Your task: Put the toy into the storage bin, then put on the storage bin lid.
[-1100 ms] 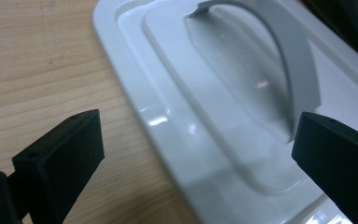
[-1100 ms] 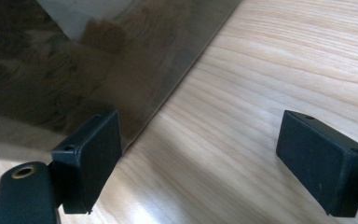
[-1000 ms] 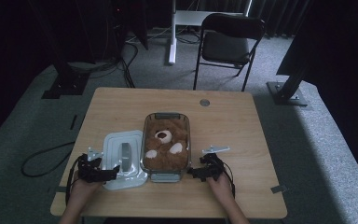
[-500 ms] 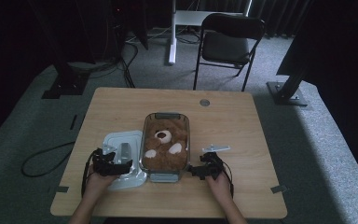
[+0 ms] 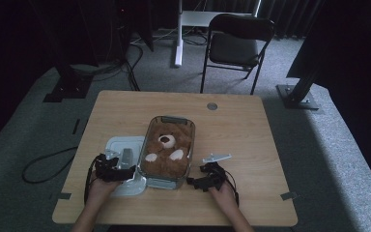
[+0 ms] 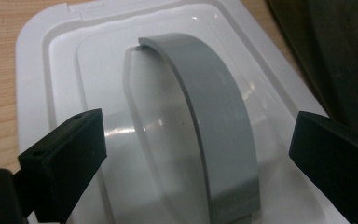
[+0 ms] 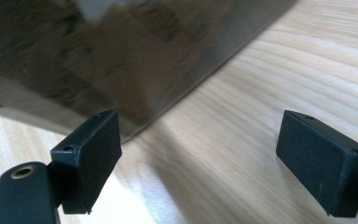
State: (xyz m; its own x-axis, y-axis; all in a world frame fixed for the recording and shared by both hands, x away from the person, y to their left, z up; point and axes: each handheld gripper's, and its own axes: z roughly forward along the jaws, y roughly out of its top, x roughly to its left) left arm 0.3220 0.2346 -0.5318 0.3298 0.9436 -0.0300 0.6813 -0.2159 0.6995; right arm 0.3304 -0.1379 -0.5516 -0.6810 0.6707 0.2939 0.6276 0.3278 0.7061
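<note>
- Lower left of the high view: left tongs (image 6: 193, 154) open astride the white lid's (image 6: 46, 70) grey handle (image 6: 214, 135), positioned to grasp it.
- Right tongs (image 5: 199, 182) open, empty, beside the clear box (image 5: 166, 181) holding a teddy bear (image 5: 166, 147).

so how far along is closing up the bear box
Done: the teddy bear lies inside the clear box. In hand: the left gripper is open around the grey handle of the white lid. Left: gripping the lid and setting it on the box.

White lid (image 6: 65, 56) – grey handle (image 6: 214, 130), brown teddy (image 5: 166, 150) (white paws), black jaws
</note>
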